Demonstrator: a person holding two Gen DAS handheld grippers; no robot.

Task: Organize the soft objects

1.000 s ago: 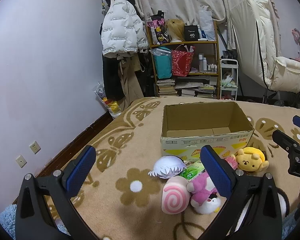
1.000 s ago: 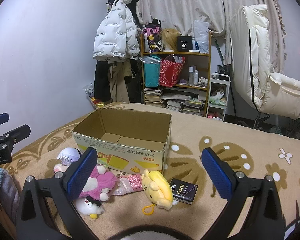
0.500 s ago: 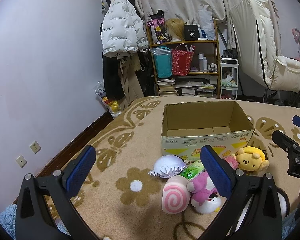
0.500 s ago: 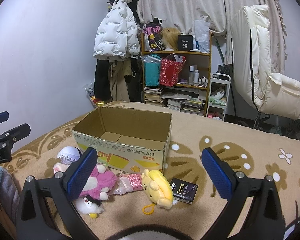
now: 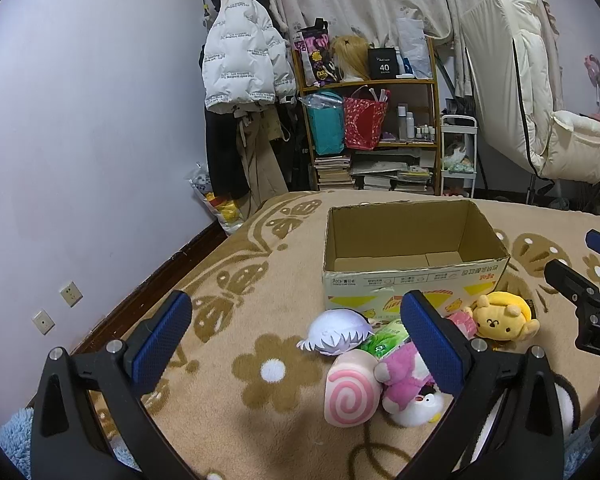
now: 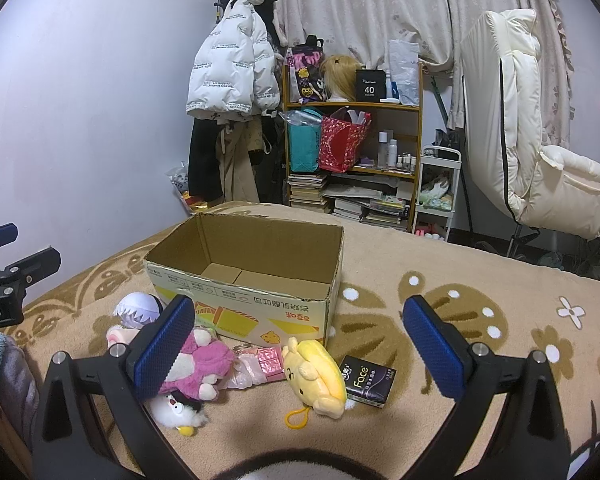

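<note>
One cardboard box (image 6: 256, 280); five plush toys (image 6: 314, 376); one black tissue pack (image 6: 367, 378)

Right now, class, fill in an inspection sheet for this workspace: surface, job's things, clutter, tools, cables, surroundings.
Surface: tan flower-patterned blanket.
Job's things: open brown cardboard box, nothing seen inside; yellow bear plush, pink plush doll, pink swirl roll cushion, white-haired plush head lie before it.
Clutter: black tissue packet, green packet.
Tools: left tool and right tool open, holding nothing.
Cables: nothing seen.
Surroundings: wooden shelf, white puffer jacket, cream chair.
</note>
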